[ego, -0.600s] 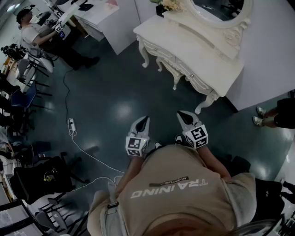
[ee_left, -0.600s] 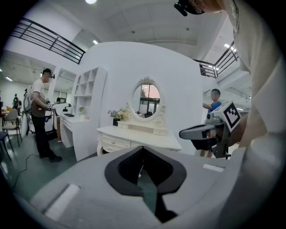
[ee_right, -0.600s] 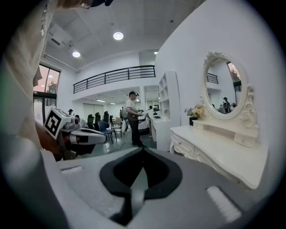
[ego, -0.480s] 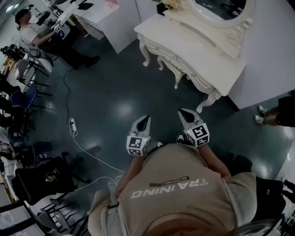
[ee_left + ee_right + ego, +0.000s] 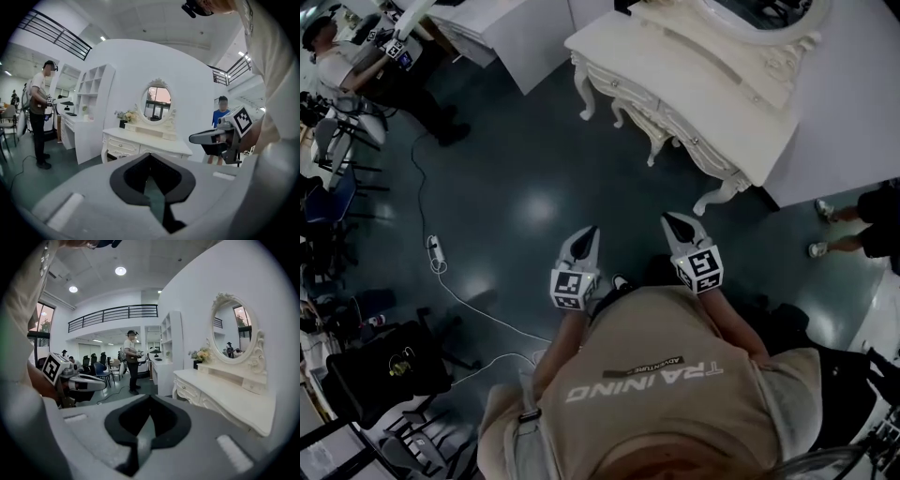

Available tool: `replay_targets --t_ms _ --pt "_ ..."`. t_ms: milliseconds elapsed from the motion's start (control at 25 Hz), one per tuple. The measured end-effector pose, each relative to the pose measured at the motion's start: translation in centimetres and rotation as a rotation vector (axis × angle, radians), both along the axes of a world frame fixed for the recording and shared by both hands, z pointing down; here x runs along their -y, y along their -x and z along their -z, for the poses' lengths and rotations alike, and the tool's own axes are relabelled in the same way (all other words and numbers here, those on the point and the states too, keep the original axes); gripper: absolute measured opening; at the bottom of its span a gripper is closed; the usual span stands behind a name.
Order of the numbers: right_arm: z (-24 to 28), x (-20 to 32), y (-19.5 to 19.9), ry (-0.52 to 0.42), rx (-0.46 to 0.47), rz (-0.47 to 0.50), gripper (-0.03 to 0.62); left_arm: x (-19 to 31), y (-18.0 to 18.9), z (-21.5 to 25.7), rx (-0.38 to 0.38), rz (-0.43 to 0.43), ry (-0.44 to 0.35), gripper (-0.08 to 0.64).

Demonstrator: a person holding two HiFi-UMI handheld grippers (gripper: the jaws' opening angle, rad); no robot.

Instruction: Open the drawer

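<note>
On your shirt point(image 5: 675, 412): lettering "TRAINING". Ahead, dressing table point(image 5: 712, 84) with drawer point(image 5: 188, 390), closed, well apart from your 2 claws. Left claw point(image 5: 587, 234), right claw point(image 5: 672, 222): both fully closed, holding nothing.

overhead view, gripper views facing dresser point(image 5: 703, 94)

Cream dressing table point(image 5: 703, 89), teal floor point(image 5: 534, 169), grey left claw point(image 5: 592, 231) and right claw point(image 5: 668, 218) bearing black-and-white markers point(image 5: 569, 289).

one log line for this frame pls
phase: pre-contact | left gripper: shut, empty | right gripper: shut, empty | drawer: closed, untouched | dressing table: ahead, clear of both grippers
</note>
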State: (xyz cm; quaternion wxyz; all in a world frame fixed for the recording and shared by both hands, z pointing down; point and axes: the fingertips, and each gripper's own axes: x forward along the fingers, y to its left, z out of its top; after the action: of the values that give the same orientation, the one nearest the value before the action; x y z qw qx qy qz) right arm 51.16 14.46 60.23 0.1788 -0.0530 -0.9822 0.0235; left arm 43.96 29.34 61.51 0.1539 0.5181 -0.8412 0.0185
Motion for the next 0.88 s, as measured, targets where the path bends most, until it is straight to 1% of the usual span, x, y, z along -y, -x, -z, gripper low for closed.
replay_targets --t_ms 200,280,400,520,640,720,800,880 --pt "-1.4 1.2 2.4 0.006 -0.049 0.028 0.003 1.2 2.9 -1.1 -0.033 0.024 0.010 0.008" --pt "-1.7 2.4 4.1 0.020 -0.043 0.039 0.003 2.3 4.1 -1.2 -0.035 0.036 0.021 0.008" --pt "-1.7 5.0 8.0 0.041 -0.004 0.047 0.003 4.9 7.1 -0.6 -0.001 0.037 0.049 0.008" --pt "-0.7 7.5 11.4 0.067 0.016 0.059 0.003 7.2 9.7 1.2 0.025 0.034 0.082 0.008" --pt "-0.2 10.4 14.4 0.073 0.018 0.087 0.003 9.6 12.2 2.9 0.008 0.069 0.055 0.008" --pt "-0.9 12.1 16.4 0.075 0.009 0.104 0.003 10.9 13.9 2.5 0.006 0.094 0.085 0.008" --pt "-1.3 13.5 18.4 0.066 0.004 0.128 0.003 12.6 15.3 1.8 0.017 0.095 0.121 0.008" --pt "-1.7 14.6 20.0 0.069 -0.007 0.154 0.003 14.3 16.5 1.6 -0.014 0.103 0.100 0.008"
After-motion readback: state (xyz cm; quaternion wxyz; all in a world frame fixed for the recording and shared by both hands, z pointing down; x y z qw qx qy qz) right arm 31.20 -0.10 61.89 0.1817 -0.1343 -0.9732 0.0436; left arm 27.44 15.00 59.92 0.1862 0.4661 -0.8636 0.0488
